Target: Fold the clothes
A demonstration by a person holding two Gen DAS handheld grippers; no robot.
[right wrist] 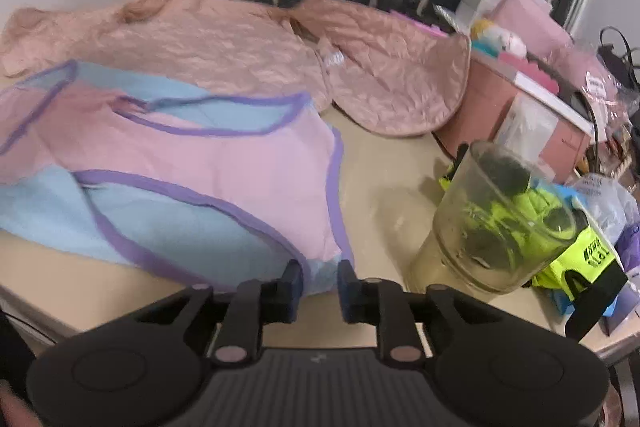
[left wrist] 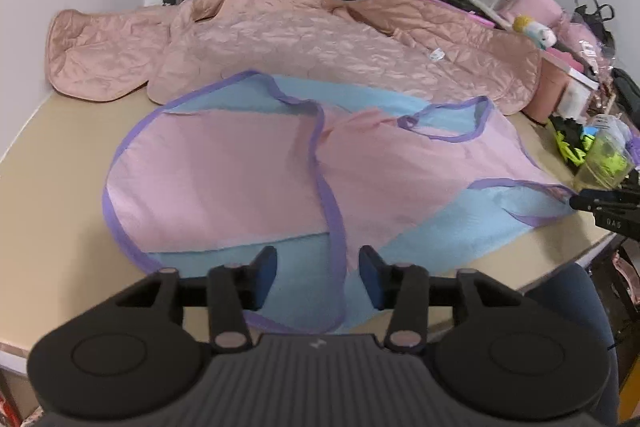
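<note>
1. Left wrist view: the left gripper (left wrist: 318, 277) is at 6 o'clock. Its jaws are apart, over the near edge of the vest (left wrist: 248, 171). Nothing is pinched between them.
2. The vest lies flat on the tan surface (left wrist: 56, 195) in the middle of the view. It is pink and blue with a purple trim.
3. A purple-edged flap runs from the middle of the vest down toward 6 o'clock, between the jaws.
4. A pink quilted jacket (left wrist: 280, 43) is spread out at 12 o'clock. It lies behind the vest, and the vest's far edge rests on it.
5. The right gripper (left wrist: 608, 205) pokes in at 3 o'clock, by the vest's corner. From here I cannot tell if it touches the cloth.
6. Right wrist view: the right gripper (right wrist: 319, 285) is at 6 o'clock. Its jaws are a little apart, at the vest's (right wrist: 224, 163) near corner. The corner sits just past the tips and is not pinched.
7. A clear cup (right wrist: 500, 219) stands on the surface (right wrist: 384, 179) at 4 o'clock, apart from the vest.
8. Yellow gloves (right wrist: 576, 259) lie just beside the cup, to the right.
9. A pink box (right wrist: 504, 107) sits at 2 o'clock, next to the jacket (right wrist: 240, 47).
</note>
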